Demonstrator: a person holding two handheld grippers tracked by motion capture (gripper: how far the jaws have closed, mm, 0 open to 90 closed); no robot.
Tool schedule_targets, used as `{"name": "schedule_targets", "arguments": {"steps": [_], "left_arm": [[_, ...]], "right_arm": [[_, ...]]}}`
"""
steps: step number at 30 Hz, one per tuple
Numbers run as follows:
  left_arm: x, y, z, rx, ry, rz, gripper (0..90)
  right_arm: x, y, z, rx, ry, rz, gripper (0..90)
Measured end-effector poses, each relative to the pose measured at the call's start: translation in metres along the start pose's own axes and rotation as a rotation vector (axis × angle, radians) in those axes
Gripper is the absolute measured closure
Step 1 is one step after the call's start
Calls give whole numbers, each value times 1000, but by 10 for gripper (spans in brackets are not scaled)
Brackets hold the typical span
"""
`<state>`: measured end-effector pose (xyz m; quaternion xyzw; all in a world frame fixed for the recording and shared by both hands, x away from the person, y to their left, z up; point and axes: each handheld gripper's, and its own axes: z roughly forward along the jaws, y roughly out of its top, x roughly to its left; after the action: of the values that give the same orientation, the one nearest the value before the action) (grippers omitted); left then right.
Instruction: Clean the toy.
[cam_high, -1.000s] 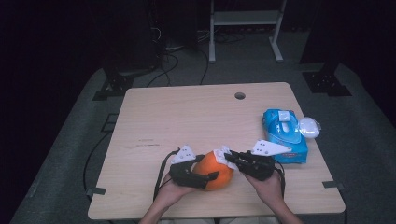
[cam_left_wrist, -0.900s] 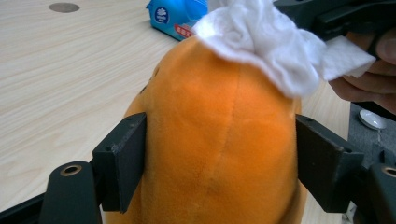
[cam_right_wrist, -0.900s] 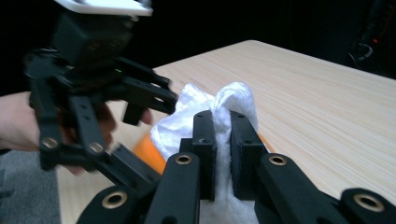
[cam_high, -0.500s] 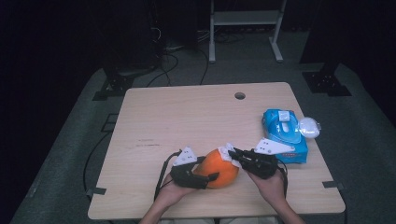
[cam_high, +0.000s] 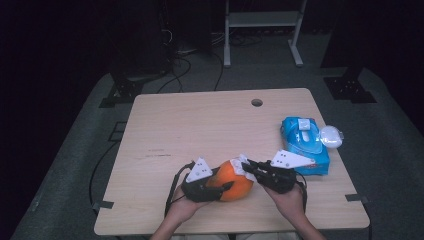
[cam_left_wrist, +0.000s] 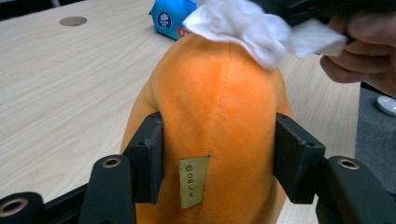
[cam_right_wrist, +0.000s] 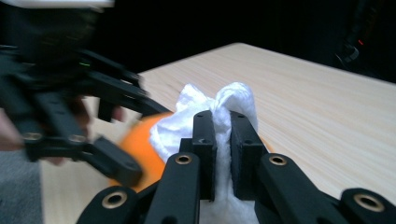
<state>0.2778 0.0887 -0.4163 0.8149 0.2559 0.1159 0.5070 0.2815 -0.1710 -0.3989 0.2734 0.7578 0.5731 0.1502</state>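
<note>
An orange plush toy (cam_high: 234, 180) lies near the table's front edge. My left gripper (cam_high: 227, 182) comes at it from the left. Its jaws have just been closing, and the pads (cam_left_wrist: 149, 158) now press into both sides of the toy (cam_left_wrist: 219, 102), just above a small sewn label. My right gripper (cam_high: 248, 168) reaches in from the right, shut on a crumpled white tissue (cam_high: 241, 164). The tissue (cam_left_wrist: 243, 28) rests on the far top end of the toy. In the right gripper view the tissue (cam_right_wrist: 219, 100) bulges out past the closed jaws, with the toy (cam_right_wrist: 135, 140) behind it.
A blue pack of wipes (cam_high: 305, 145) lies at the right side of the table (cam_high: 200, 125), just behind my right hand. A small white round object (cam_high: 331, 136) sits against the pack. A cable hole (cam_high: 257, 102) marks the far edge.
The left jaws have closed in on the orange toy. Both hands have stayed nearly where they were, and the tissue is still against the toy.
</note>
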Motion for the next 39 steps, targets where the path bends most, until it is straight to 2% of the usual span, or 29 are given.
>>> {"name": "schedule_targets", "arguments": {"steps": [2, 5, 8, 10, 12, 14, 15, 16, 18, 21, 23, 25, 26, 28, 32, 35, 39], "left_arm": [[0, 0, -1, 5, -1, -1, 425], [-1, 0, -1, 4, -6, 0, 422], [-2, 0, -1, -4, -17, -3, 398], [1, -1, -2, -15, -29, -24, 330], [7, -3, -2, -14, -66, -61, 246], [11, -6, 1, 27, -41, -66, 146], [14, -8, 3, 38, -50, -83, 126], [15, -11, 5, 41, -55, -94, 127], [14, -12, 8, 44, -50, -75, 172], [10, -11, 7, 35, -21, -47, 296], [6, -11, 8, 29, -10, -42, 341], [4, -10, 8, 35, -1, -19, 368], [4, -10, 7, 32, -4, -20, 378], [5, -10, 7, 33, -8, -20, 384], [6, -12, 8, 27, -16, -17, 382], [10, -14, 7, 25, -21, -37, 381], [18, -17, 4, 6, -32, -88, 377]], "right_arm": [[5, 2, 2, 6, 2, -28, 816], [-5, -4, 3, 20, 4, 13, 816], [-10, -8, 3, 33, -4, 21, 815], [-10, -9, 3, 45, -10, 18, 815], [-14, -11, 4, 53, -17, 29, 815], [-21, -15, 5, 57, -30, 56, 815], [-23, -15, 4, 56, -27, 74, 815], [-26, -16, 4, 51, -23, 89, 815], [-23, -14, 4, 51, -24, 81, 815], [-11, -9, 3, 45, -23, 38, 816], [-5, -5, 3, 26, 18, 37, 817], [1, -3, 5, 37, 13, -3, 817], [0, -4, 5, 41, 11, -4, 817], [-9, -8, 5, 36, 9, 33, 817], [-30, -18, 2, 49, -31, 100, 817], [-31, -18, 1, 49, -36, 100, 817], [-20, -12, 0, 38, -20, 63, 816]]}}
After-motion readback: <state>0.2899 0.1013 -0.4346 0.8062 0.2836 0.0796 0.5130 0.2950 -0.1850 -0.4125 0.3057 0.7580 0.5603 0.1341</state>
